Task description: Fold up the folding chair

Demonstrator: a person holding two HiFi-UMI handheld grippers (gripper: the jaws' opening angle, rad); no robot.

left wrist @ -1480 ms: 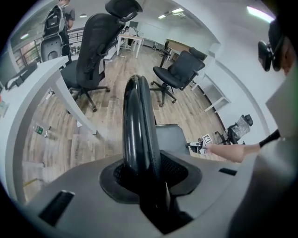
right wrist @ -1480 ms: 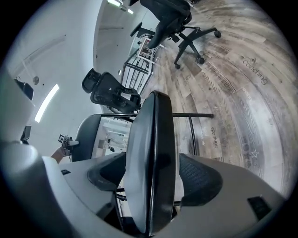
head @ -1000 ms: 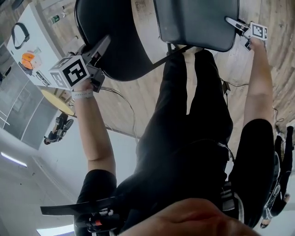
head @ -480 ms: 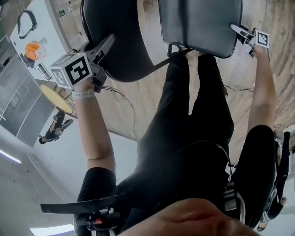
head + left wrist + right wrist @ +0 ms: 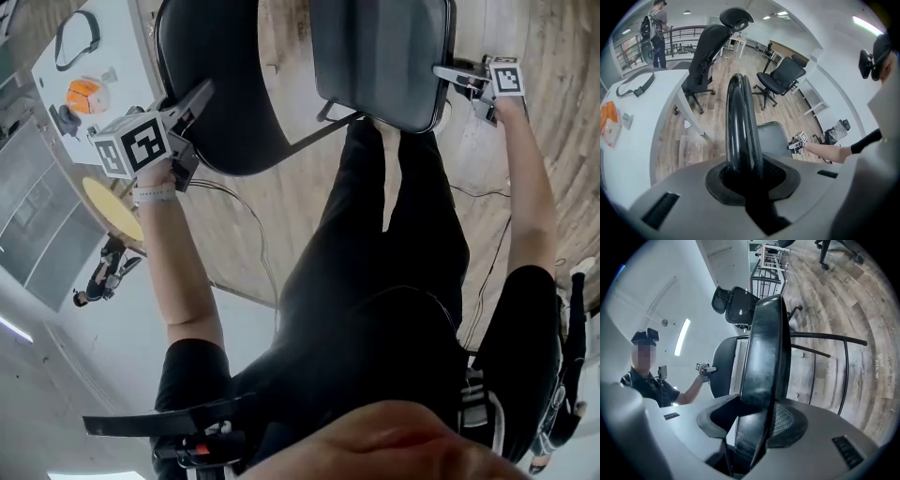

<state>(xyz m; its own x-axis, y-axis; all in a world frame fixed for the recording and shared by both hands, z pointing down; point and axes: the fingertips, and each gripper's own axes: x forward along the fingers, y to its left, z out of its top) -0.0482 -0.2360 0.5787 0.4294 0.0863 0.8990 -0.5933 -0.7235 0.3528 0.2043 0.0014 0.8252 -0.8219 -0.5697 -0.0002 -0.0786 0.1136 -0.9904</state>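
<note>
Left hand-held gripper clamps the rounded black backrest rim. Right hand-held gripper, jaws just closed in, pinches the dark grey padded seat edge. Black metal folding chair spans between them. We judge the shallow right bite could slip, letting the seat swing open.

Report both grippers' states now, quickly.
Left gripper: shut on the rim of the chair's backrest.
Right gripper: jaws have just been closing, now shut on the edge of the seat.
</note>
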